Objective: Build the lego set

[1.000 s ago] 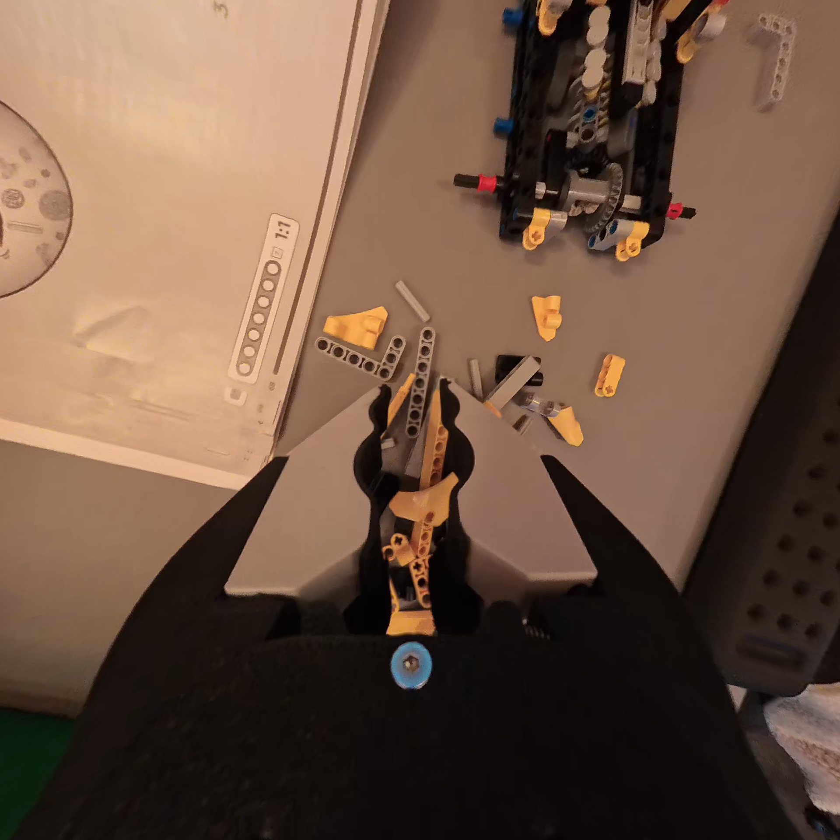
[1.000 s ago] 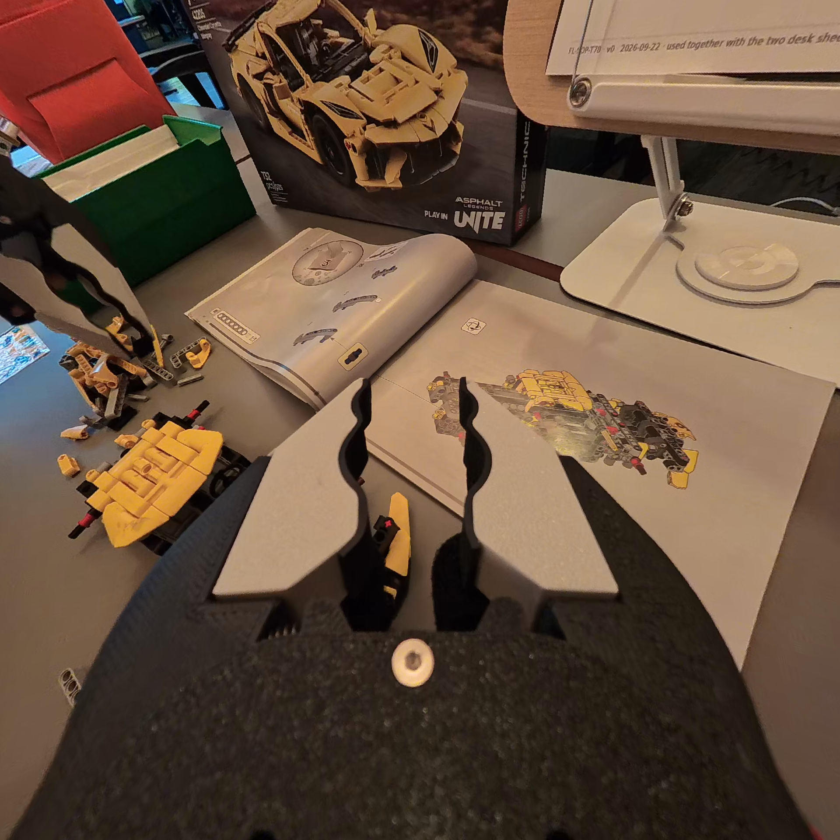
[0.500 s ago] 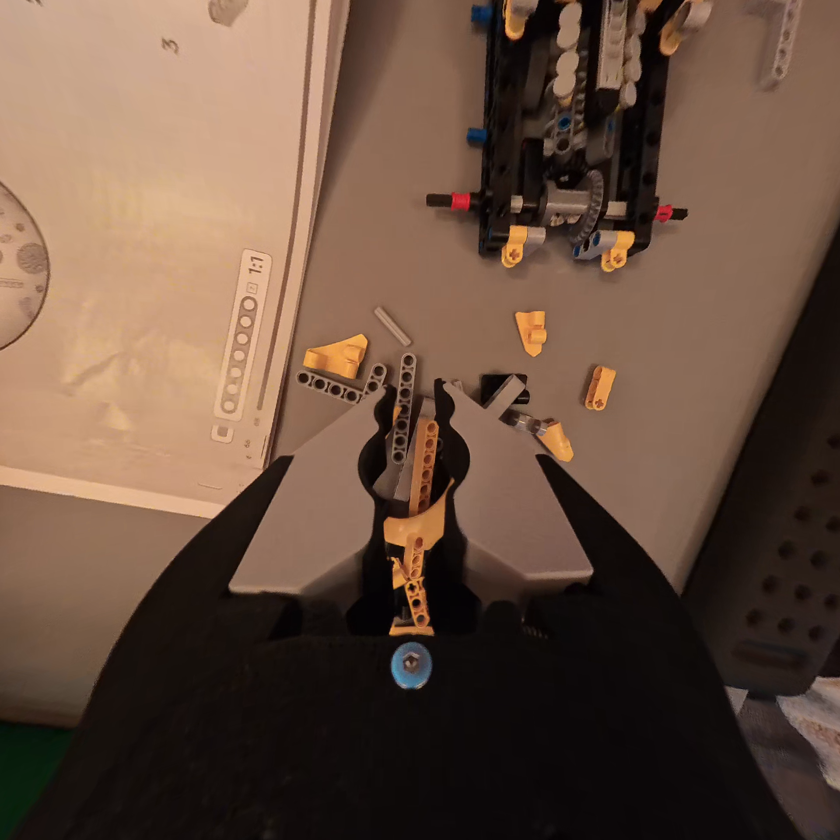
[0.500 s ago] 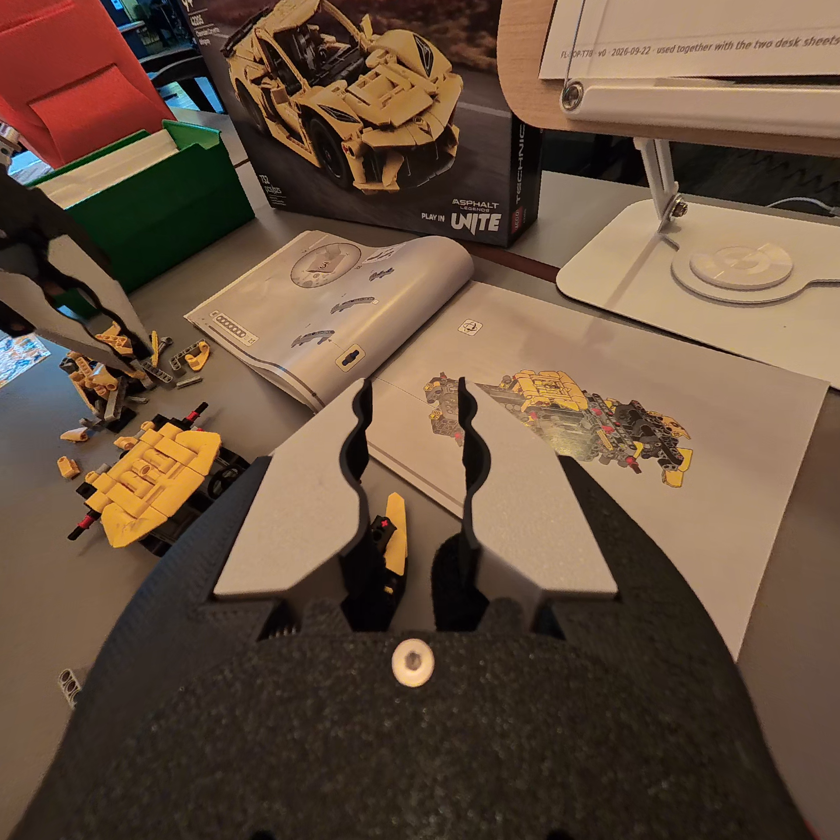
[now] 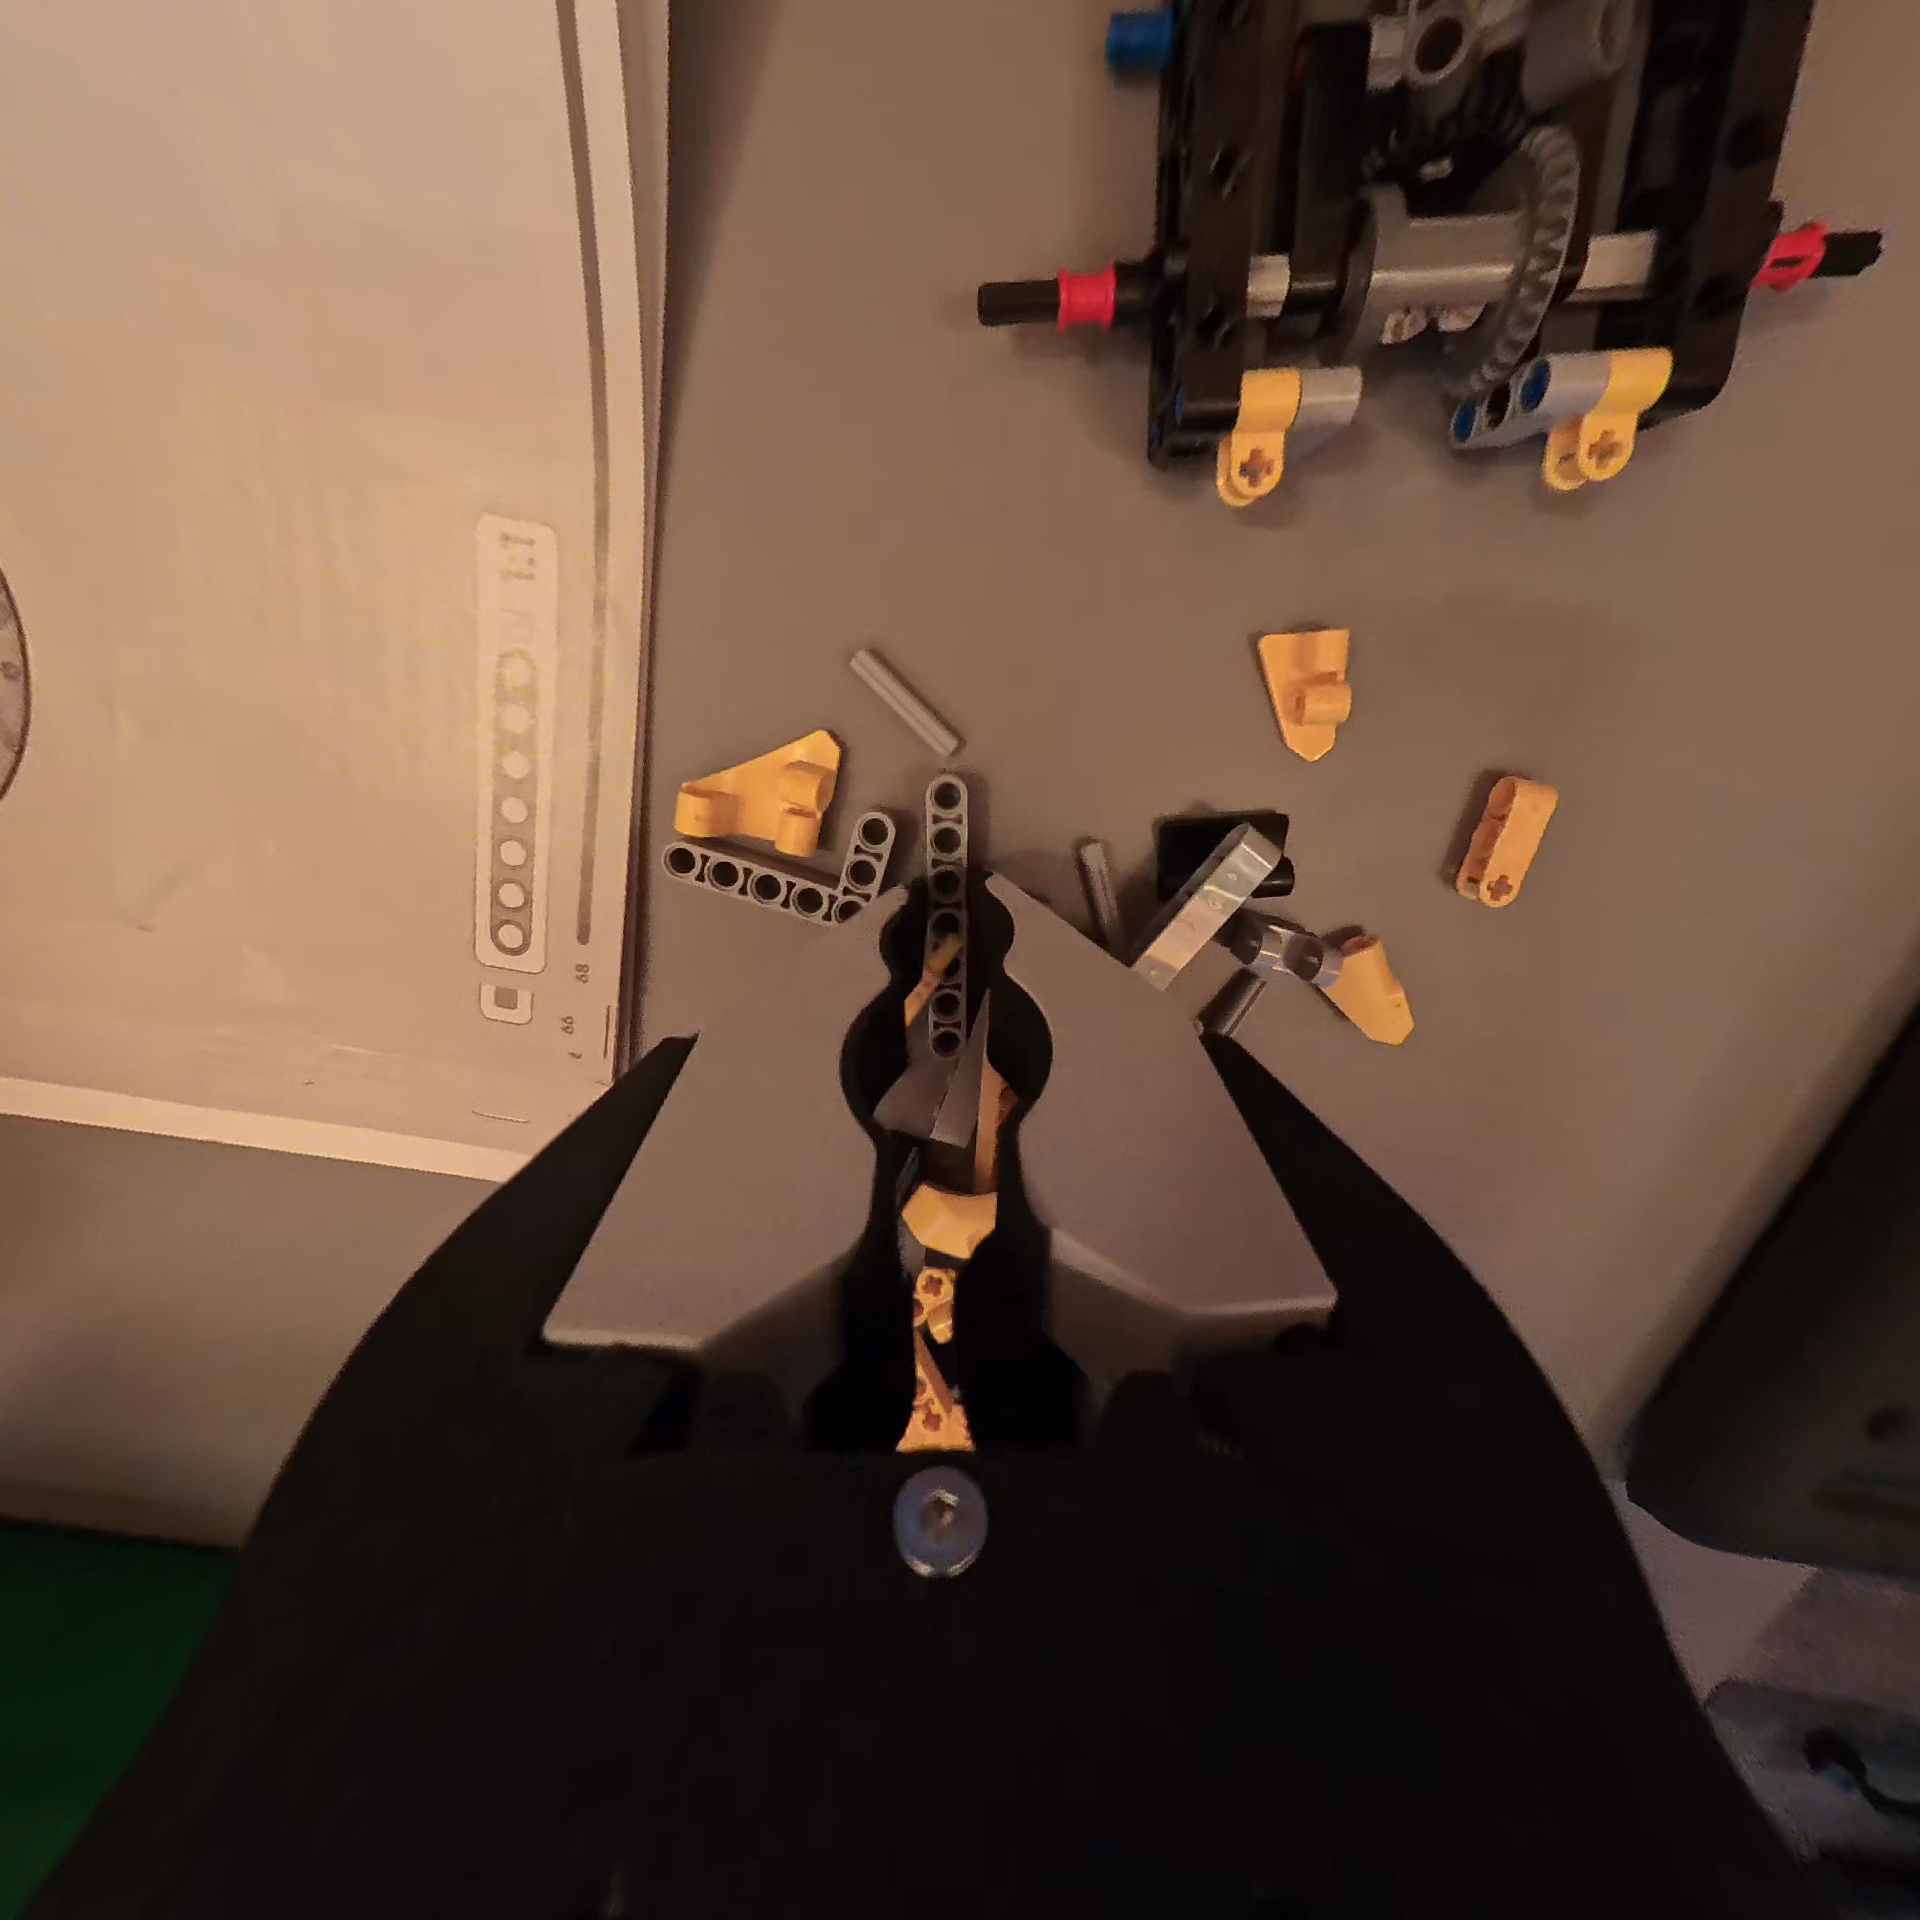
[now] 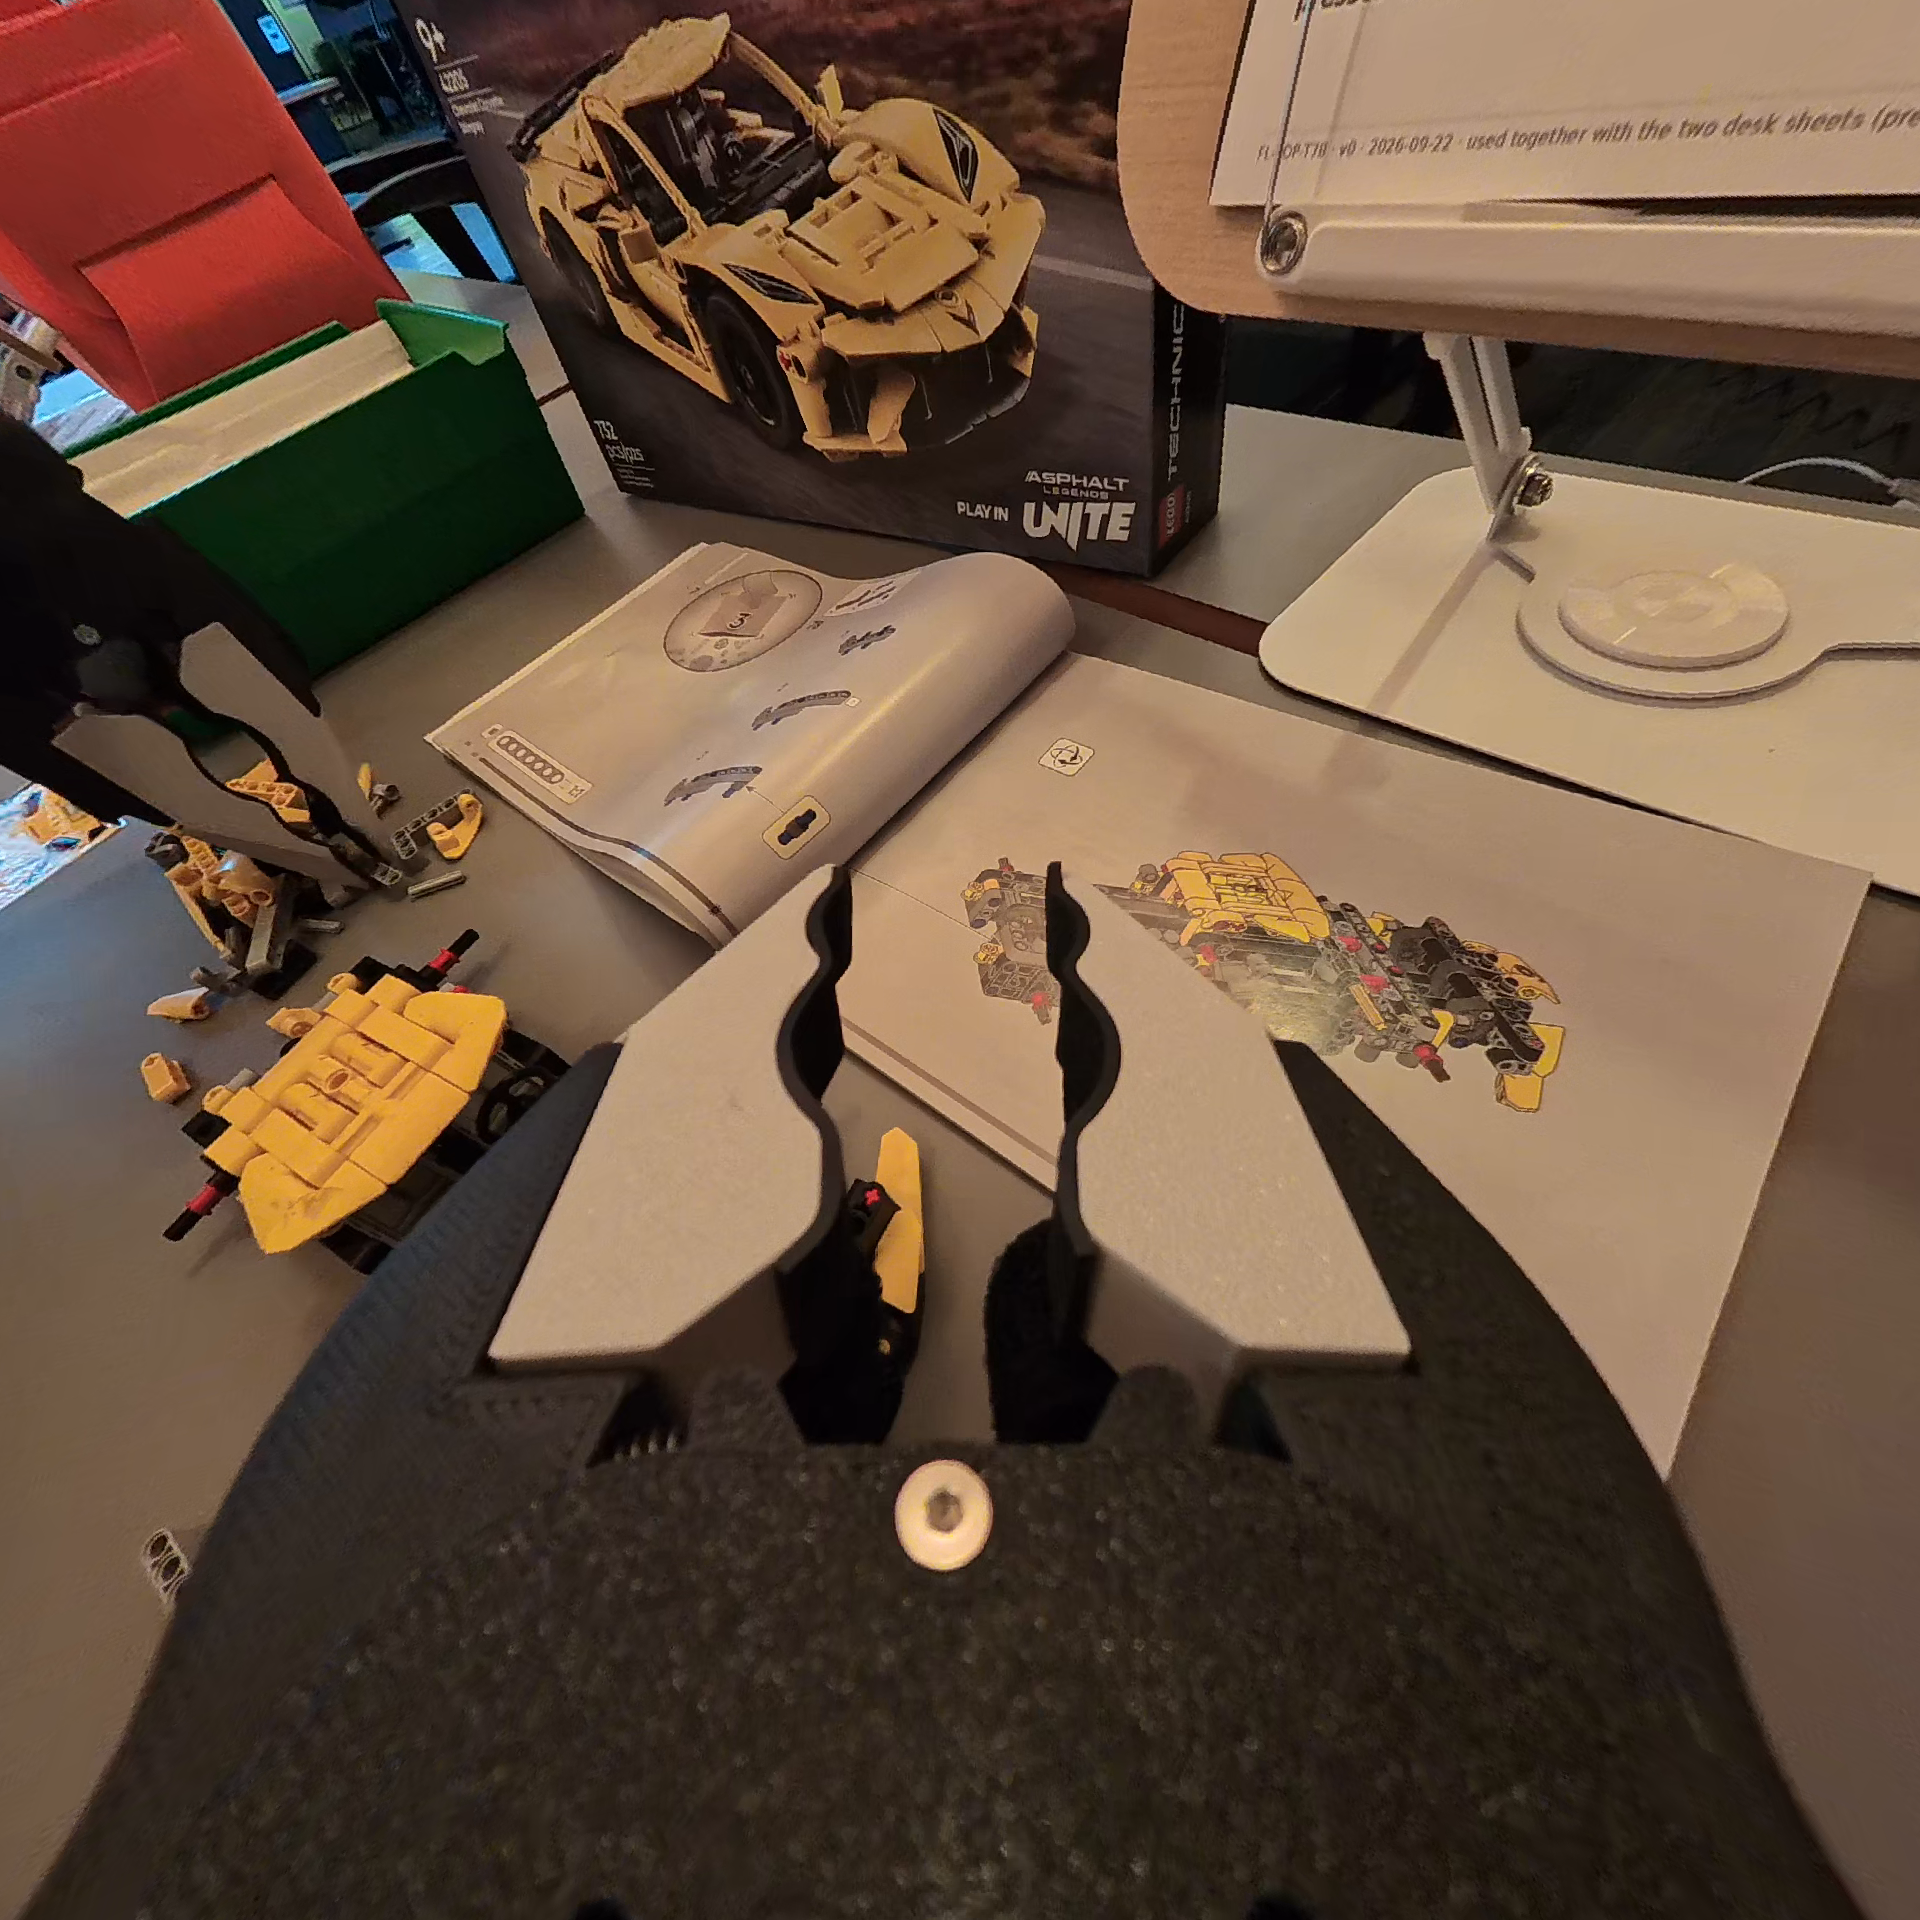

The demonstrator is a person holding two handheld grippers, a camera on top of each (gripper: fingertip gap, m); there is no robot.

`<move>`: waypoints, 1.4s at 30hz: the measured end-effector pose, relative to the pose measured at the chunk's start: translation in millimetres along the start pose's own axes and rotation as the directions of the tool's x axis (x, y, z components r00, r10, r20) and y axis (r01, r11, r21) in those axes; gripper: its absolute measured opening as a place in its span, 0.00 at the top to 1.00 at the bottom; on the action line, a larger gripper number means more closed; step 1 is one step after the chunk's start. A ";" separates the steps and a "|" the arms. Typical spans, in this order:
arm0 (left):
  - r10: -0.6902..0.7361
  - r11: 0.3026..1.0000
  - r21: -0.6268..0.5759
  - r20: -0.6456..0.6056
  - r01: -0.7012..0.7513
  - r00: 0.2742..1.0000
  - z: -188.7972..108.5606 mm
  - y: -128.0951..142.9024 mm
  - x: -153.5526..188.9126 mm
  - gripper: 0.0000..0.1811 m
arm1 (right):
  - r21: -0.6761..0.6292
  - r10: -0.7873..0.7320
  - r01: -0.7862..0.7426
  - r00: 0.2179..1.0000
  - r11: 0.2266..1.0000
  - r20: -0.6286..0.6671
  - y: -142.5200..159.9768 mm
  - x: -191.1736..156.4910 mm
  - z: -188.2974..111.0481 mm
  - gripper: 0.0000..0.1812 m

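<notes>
In the left wrist view my left gripper [image 5: 951,888] is down on the grey table in a scatter of loose pieces, its tips closed in on a dark grey straight beam [image 5: 945,831]. An L-shaped grey beam [image 5: 769,883] and a yellow panel [image 5: 758,800] lie just left of it. The black chassis [image 5: 1455,208] lies ahead; the right wrist view shows its yellow top [image 6: 353,1101]. The left gripper also shows in the right wrist view [image 6: 353,852]. My right gripper [image 6: 945,883] is open above the instruction booklet [image 6: 790,707]. A small yellow-and-black piece [image 6: 899,1216] shows between its fingers.
More yellow and grey parts [image 5: 1304,691] lie right of the left gripper. The set's box [image 6: 831,260] stands at the back, a green bin [image 6: 364,488] at the left, a white stand base [image 6: 1610,644] at the right. A dark perforated object [image 5: 1818,1247] borders the table's right edge. About 30 cm separates my left fingertips from my right.
My left gripper has moved down and forward into the loose pieces, and its fingers have narrowed around the dark grey beam. The right gripper has barely moved.
</notes>
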State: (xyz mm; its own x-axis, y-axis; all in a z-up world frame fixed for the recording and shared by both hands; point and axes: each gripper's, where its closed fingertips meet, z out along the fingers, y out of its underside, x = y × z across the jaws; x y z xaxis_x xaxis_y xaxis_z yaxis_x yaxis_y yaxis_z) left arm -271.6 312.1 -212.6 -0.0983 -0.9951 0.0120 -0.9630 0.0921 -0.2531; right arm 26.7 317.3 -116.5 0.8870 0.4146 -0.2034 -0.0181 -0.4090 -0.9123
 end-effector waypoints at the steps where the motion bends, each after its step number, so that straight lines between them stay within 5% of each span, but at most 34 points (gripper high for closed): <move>1: 0.003 1.000 -0.007 0.001 -0.003 1.000 -0.4 0.5 -0.4 0.96 | 0.000 0.000 0.000 1.000 1.000 0.001 -0.1 -0.1 -0.3 0.80; 8: 0.023 0.982 0.186 0.000 -0.022 1.000 -58.2 -43.4 -19.1 0.96 | 0.010 -0.001 0.001 1.000 1.000 0.009 -3.5 -2.8 -1.8 0.80; 10: 0.030 0.988 0.147 0.053 -0.038 0.998 -66.1 -46.9 -43.4 0.96 | 0.012 0.000 0.000 1.000 1.000 0.013 -4.3 -3.7 -2.1 0.81; 13: 0.046 0.999 -0.029 0.034 -0.045 0.998 -43.6 -31.5 -70.0 0.96 | 0.016 -0.001 0.001 1.000 1.000 0.015 -4.8 -4.7 -2.8 0.81; 21: 0.061 0.983 -0.168 -0.105 -0.078 0.993 -4.3 -21.5 -80.9 0.96 | 0.018 0.005 -0.006 1.000 1.000 0.016 -5.4 -2.7 -5.3 0.81; 42: 0.108 0.971 -0.199 -0.132 -0.133 0.985 0.5 -18.0 -78.7 0.96 | 0.012 0.012 -0.013 1.000 1.000 0.018 -4.6 -1.2 -5.1 0.81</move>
State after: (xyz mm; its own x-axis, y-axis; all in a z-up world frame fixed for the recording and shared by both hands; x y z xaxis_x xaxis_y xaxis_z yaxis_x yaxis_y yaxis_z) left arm -246.4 388.6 -209.5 -0.2339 -0.9658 0.1119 -0.9719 0.2289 -0.0553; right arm 28.1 314.5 -110.2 0.8781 0.4242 -0.2212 -0.0349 -0.4044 -0.9139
